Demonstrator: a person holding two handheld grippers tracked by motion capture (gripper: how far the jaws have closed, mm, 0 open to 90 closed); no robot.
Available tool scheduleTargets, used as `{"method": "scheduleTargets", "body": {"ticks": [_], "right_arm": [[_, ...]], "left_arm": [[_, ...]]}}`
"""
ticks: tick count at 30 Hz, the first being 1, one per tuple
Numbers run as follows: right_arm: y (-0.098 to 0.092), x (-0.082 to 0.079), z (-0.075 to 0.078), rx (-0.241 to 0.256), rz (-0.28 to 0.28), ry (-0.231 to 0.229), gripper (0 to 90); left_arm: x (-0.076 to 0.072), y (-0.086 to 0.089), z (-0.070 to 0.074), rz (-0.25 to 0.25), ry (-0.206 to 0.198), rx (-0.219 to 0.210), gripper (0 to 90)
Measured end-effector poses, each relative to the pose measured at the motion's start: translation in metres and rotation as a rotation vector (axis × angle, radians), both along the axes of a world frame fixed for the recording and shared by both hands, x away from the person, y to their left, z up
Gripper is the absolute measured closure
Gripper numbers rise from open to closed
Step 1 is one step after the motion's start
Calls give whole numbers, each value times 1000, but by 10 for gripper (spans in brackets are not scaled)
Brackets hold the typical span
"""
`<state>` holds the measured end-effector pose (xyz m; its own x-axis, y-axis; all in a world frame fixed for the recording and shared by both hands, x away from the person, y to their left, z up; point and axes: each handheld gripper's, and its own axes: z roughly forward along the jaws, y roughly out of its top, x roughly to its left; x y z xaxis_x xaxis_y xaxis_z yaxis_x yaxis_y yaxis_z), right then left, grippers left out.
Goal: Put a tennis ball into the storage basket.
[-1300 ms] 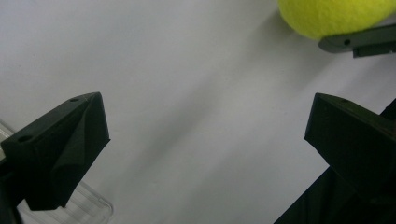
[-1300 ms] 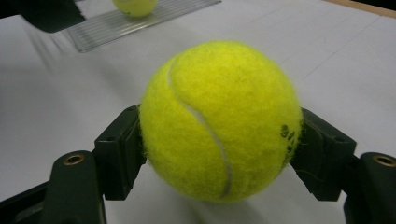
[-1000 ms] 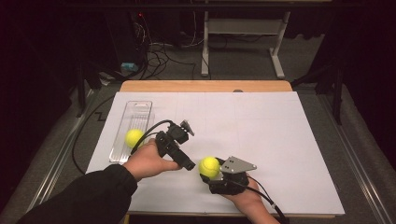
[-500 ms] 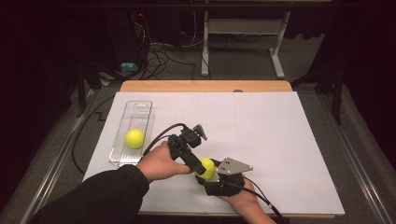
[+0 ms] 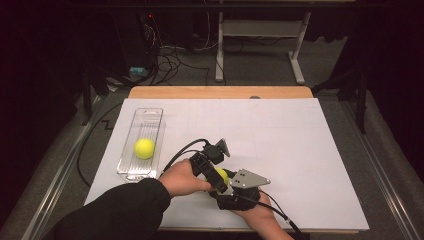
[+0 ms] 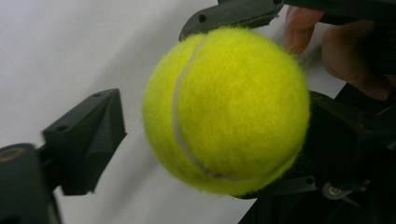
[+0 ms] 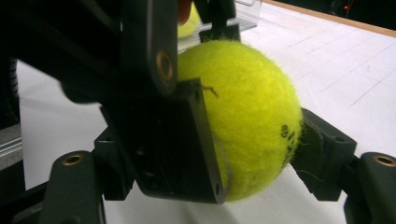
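At the surface's six o'clock edge, the right tool (image 5: 226, 181) holds a tennis ball (image 5: 221, 176) clamped between its jaws, while the left tool (image 5: 212, 172) has closed in around the same ball with its jaws spread wide, one to each side and not yet pressing, judging by the gap in the left gripper view. This looks like a handover from right to left. Out at ten o'clock a clear tray (image 5: 127, 165) already carries a second ball (image 5: 144, 148). Next, the left tool should pinch firmly before the right one lets go, then carry the ball toward the tray.
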<state>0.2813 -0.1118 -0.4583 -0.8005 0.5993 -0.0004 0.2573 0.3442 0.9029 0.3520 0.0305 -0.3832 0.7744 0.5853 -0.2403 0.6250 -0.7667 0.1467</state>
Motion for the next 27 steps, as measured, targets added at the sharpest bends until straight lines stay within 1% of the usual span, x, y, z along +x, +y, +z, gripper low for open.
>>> {"method": "scheduleTargets", "body": {"ticks": [1,2,3,4,5,6,7,9,10,11,12,13,14,15,16,17,18,19,20,21,22,23,24,25,27], "right_arm": [[0,0,0,0,-3,-1,273],[0,0,0,0,-3,-1,273],[0,0,0,-14,-16,-1,273],[0,1,-1,-3,-5,-2,272],[0,1,-1,-5,-8,0,272],[0,1,-1,-3,-10,9,271],[0,1,-1,-2,-11,9,269],[0,1,-1,-1,-10,10,268],[0,2,-2,7,-4,12,252],[0,3,-2,15,0,9,227],[0,2,-2,25,-9,15,186],[-1,2,-2,22,-10,8,146],[-1,3,-2,20,-13,3,115],[-1,3,-2,20,-13,3,115],[-2,3,-2,24,-14,1,73],[-4,4,-3,26,-22,15,3],[-4,4,-3,26,-22,15,3],[-7,5,-4,19,-28,22,1],[-7,5,-4,19,-28,22,1],[-13,6,-5,23,-38,23,1],[-16,7,-5,22,-44,25,1],[-19,7,-5,20,-51,25,1],[-22,8,-5,18,-56,16,1],[-26,9,-5,14,-65,13,1],[-34,10,-4,13,-84,5,1]], "left_arm": [[0,0,0,0,0,0,171],[0,0,0,8,5,-11,171],[0,1,0,6,7,-23,201],[0,1,0,4,12,-31,230],[0,0,0,-3,11,-23,255],[-1,0,0,4,10,-24,260],[-1,0,0,-4,10,-19,262],[-1,0,1,-2,9,-18,264],[-1,0,1,5,6,-20,264],[-1,0,1,5,6,-20,264],[-1,1,1,16,-2,-19,264],[0,2,2,15,-1,-15,264],[1,3,1,24,-5,-22,264],[1,3,1,24,-5,-22,264],[2,6,2,26,-5,-17,264],[3,6,3,27,-5,-16,264],[4,8,4,20,-7,-9,264],[5,10,4,37,-10,-13,264],[6,12,5,42,-9,-12,264],[8,14,6,45,-9,-9,264],[10,17,7,66,-16,-11,264],[10,17,7,66,-16,-11,265],[13,22,8,82,-23,-12,264],[13,22,8,82,-23,-12,264],[17,30,10,93,-20,2,264]]}}
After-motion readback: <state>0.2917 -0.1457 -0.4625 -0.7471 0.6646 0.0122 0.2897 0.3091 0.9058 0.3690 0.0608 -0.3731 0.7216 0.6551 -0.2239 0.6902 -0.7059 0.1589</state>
